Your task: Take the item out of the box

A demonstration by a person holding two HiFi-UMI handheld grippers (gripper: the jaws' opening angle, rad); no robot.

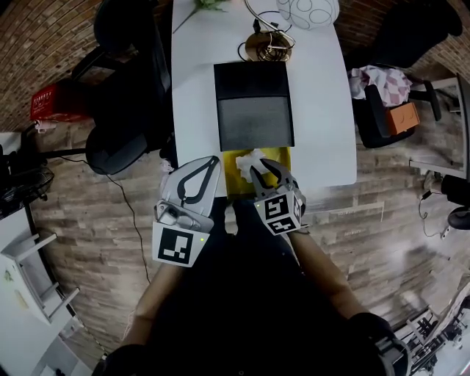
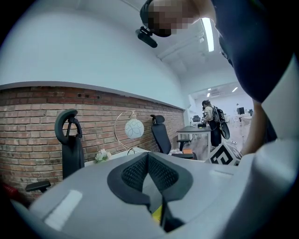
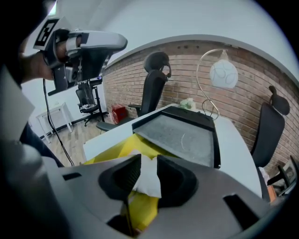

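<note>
A yellow box (image 1: 283, 157) lies at the near edge of the white table (image 1: 323, 110). A white tissue (image 1: 248, 159) sticks up out of the yellow box's (image 3: 110, 150) top. My right gripper (image 1: 266, 173) hangs over the box, and in the right gripper view this gripper (image 3: 148, 164) is shut on the tissue (image 3: 149, 181), which fills the gap between the pads. My left gripper (image 1: 214, 162) is held just left of the box by the table's edge. In its own view the left gripper (image 2: 148, 162) is shut and holds nothing, tilted up toward the brick wall.
A flat black tray (image 1: 253, 103) lies on the table just beyond the box. Farther back stand a brass lamp base (image 1: 268, 45) and a white globe lamp (image 1: 308, 10). Black office chairs (image 1: 121, 110) stand at the left and another (image 1: 382, 103) at the right.
</note>
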